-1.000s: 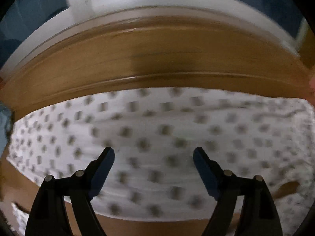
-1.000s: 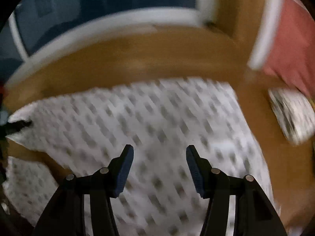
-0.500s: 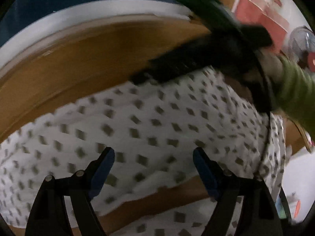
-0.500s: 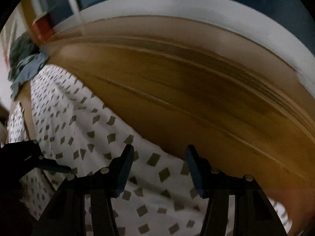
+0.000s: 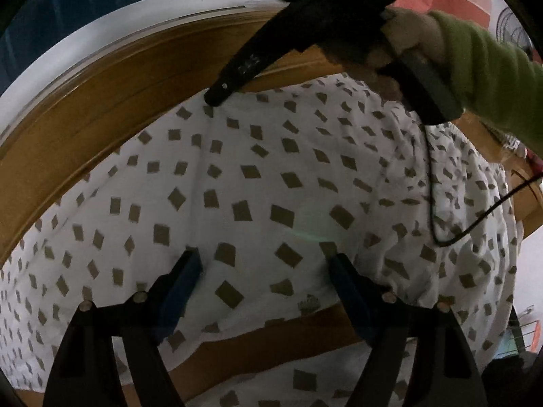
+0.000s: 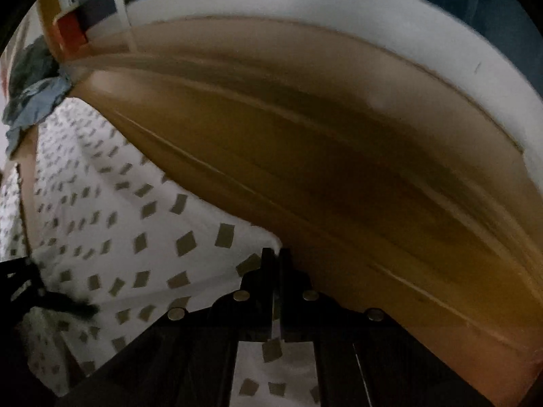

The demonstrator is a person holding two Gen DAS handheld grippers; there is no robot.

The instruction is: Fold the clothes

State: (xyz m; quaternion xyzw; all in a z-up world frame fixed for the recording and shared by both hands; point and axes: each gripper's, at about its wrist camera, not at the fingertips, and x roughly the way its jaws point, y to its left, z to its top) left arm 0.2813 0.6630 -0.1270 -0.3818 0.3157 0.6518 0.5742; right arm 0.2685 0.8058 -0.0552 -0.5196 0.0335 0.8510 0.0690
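Right claw [image 6: 275, 261] pinches the garment's [image 5: 271, 183] corner beside grey cloth [image 6: 32, 98].

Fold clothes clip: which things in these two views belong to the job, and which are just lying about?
Job:
- white spotted garment, spread on the wooden table
- right gripper, shut on the garment's corner
- left gripper, open over it

Lying about:
- grey-blue cloth heap at the table's far end
- red box

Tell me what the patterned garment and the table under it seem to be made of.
The garment looks like thin woven cloth, probably cotton: matte white with printed brown squares, lying in soft creases and gathers. The table looks like wood or wood veneer, with a smooth brown surface, streaky grain and a faint sheen; blur leaves that open.
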